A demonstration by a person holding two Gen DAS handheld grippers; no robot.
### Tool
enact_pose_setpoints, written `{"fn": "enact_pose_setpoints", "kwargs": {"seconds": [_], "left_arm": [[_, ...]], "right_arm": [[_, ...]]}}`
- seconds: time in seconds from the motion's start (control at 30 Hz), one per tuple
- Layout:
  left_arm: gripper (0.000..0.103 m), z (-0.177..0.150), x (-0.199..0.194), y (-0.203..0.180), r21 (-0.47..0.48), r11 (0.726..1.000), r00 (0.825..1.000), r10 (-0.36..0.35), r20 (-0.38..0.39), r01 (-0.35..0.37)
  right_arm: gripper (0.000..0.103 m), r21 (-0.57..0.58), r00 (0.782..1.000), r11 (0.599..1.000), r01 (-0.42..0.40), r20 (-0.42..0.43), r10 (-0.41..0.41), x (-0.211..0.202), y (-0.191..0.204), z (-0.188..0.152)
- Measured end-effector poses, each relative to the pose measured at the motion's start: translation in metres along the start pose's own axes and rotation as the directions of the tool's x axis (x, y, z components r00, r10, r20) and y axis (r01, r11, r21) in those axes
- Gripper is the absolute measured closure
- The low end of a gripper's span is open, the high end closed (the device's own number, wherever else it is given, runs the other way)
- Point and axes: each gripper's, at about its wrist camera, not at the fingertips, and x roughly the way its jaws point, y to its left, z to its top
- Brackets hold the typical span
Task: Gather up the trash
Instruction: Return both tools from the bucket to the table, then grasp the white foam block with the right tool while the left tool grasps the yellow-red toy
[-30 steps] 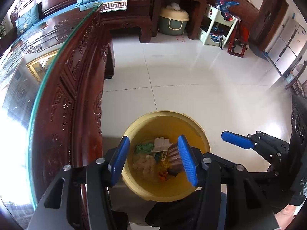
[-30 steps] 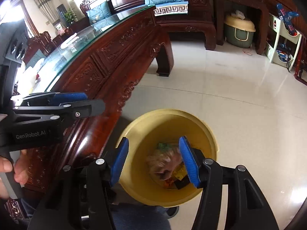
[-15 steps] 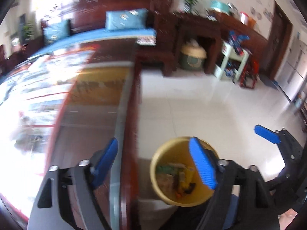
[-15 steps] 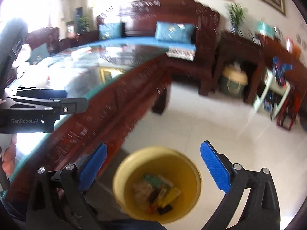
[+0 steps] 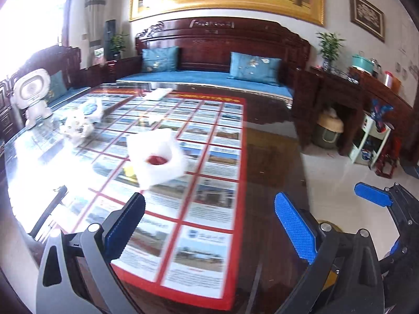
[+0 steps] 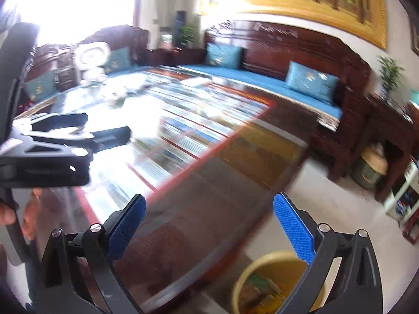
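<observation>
No text is legible; the poster's point(image 5: 183, 172) print is blurred

yellow bin point(image 6: 243, 282), blue cushions point(image 5: 255, 68), red-gridded poster point(image 5: 188, 172), white bag point(image 5: 154, 154)

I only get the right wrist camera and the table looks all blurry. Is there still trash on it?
Observer: Yes. A white plastic bag sits on the table, with something red inside.
Operator: Anything next to it?
Observer: A small yellow thing lies against the bag's left side.
Operator: Are the left tongs carrying something?
Observer: No. The left tongs have just been opening, and nothing is between them.
</observation>
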Motion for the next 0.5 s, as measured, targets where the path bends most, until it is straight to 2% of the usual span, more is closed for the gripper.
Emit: {"fn": "enact_pose_setpoints", "kwargs": {"seconds": [0.13, 0.23, 0.3, 0.43, 0.5], "left_arm": [[0.004, 0.001, -0.002, 0.040, -0.014, 0.996, 0.996, 0.083, 0.014, -0.083], [0.004, 0.002, 0.004, 0.070, -0.040, 0.992, 0.993, 0.117, 0.001, -0.117], [0.004, 0.002, 0.012, 0.088, -0.059, 0.989, 0.991, 0.133, -0.015, -0.134], [0.004, -0.001, 0.032, 0.117, -0.108, 0.986, 0.992, 0.122, -0.040, -0.125], [0.004, 0.000, 0.042, 0.127, -0.144, 0.984, 0.994, 0.094, -0.053, -0.101]], "right_arm": [[0.008, -0.003, 0.998, 1.000, -0.024, 0.060, 0.024, 0.019, 0.030, 0.027], [0.008, 0.027, 0.995, 0.995, -0.092, 0.042, 0.091, 0.039, 0.045, 0.043], [0.008, 0.047, 0.994, 0.994, -0.099, 0.041, 0.098, 0.052, 0.050, 0.052], [0.008, 0.021, 0.997, 0.997, -0.079, -0.006, 0.079, 0.081, 0.066, 0.066], [0.009, 0.044, 0.994, 0.993, -0.106, -0.024, 0.107, 0.096, 0.066, 0.072]]}}
